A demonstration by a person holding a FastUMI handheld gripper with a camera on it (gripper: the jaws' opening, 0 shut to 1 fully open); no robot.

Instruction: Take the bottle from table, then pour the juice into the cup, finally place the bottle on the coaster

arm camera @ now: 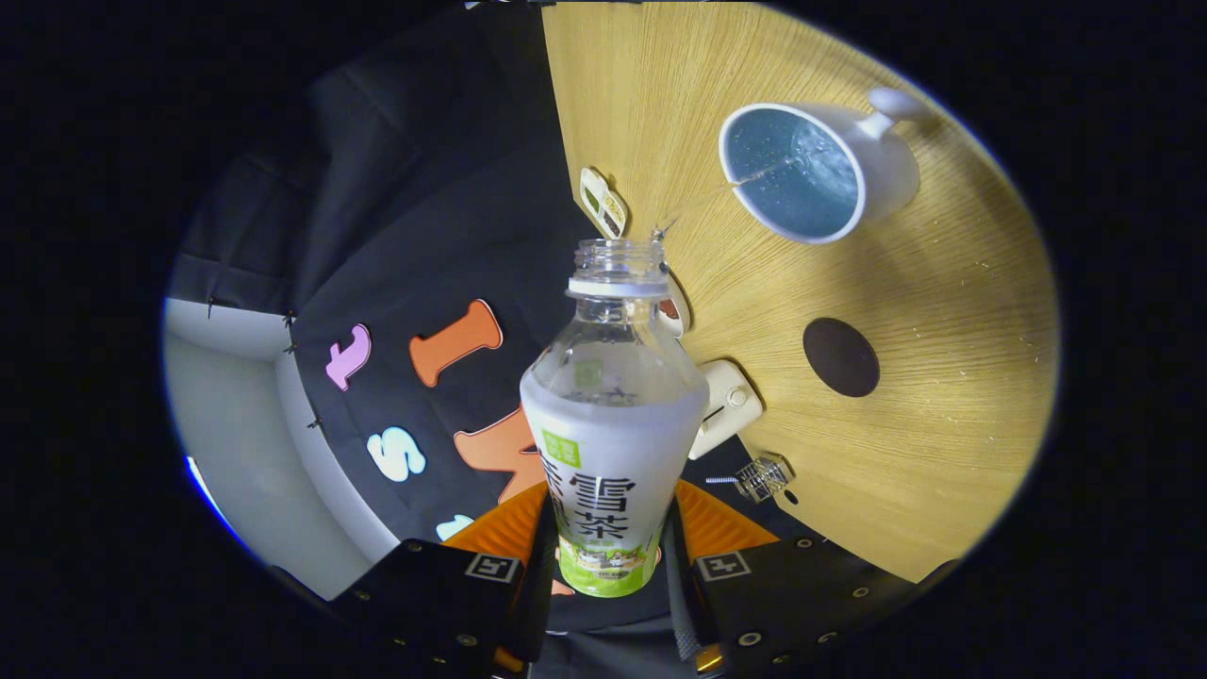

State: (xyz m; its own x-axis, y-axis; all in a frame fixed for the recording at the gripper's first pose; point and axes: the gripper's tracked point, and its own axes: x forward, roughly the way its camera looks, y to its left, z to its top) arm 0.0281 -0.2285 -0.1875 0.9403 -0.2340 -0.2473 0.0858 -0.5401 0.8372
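My gripper (608,552) is shut on a clear plastic bottle (611,415) with a white and green label, both fingers pressing its lower body. The bottle is uncapped and tipped, its open mouth pointing past the fingers toward the table. A thin stream of liquid arcs from the mouth into a white mug (818,170) with a blue inside, which stands on the wooden table (943,311) beyond the bottle. The mug's handle points away from the bottle. A dark round coaster (840,356) lies flat on the table between the mug and my right finger.
Along the table's edge near the bottle sit a small white tray-like item (603,201), a cream plastic piece (726,405) and a small clear object (762,476). Behind and left of the bottle hangs the black booth wall.
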